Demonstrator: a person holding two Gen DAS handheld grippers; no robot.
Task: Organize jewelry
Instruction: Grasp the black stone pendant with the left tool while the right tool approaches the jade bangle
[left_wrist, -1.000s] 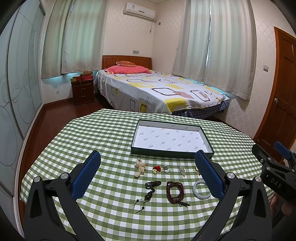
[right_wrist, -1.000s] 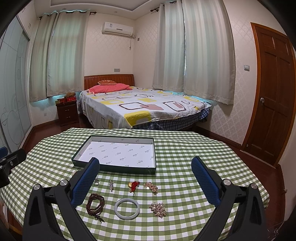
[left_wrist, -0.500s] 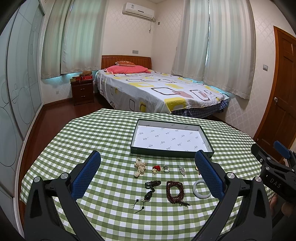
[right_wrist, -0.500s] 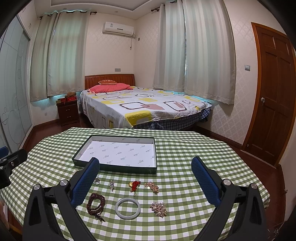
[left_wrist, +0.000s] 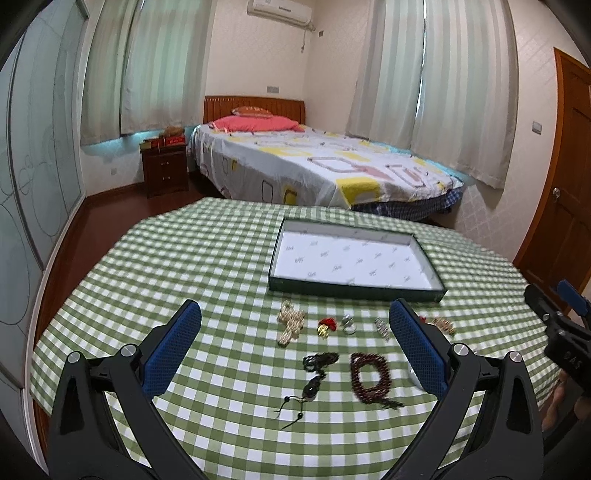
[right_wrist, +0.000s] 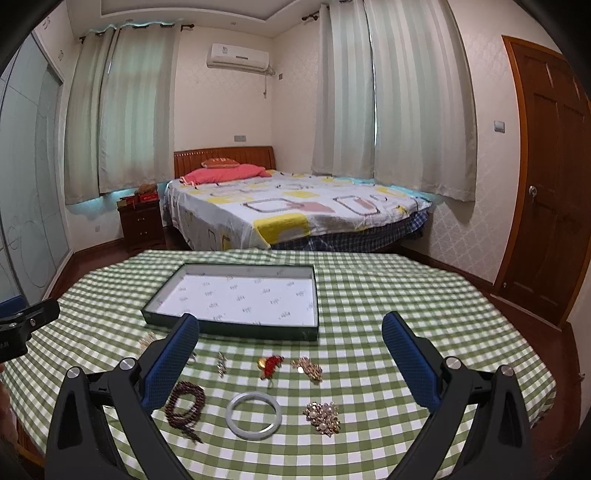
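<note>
A dark green tray with a white lining lies on the green checked table. Several jewelry pieces lie in front of it: a pearl piece, a red charm, a ring, a dark cord pendant, a brown bead bracelet, a white bangle, and gold brooches. My left gripper hangs open above the pieces. My right gripper is open too, over the bangle and brooches.
A bed stands beyond the table, with a nightstand to its left. A wooden door is at the right and a glass wardrobe at the left. The table edge runs close on the near side.
My left gripper has moved forward and lower toward the jewelry, and its view is blurred by motion. My right gripper has barely shifted.
</note>
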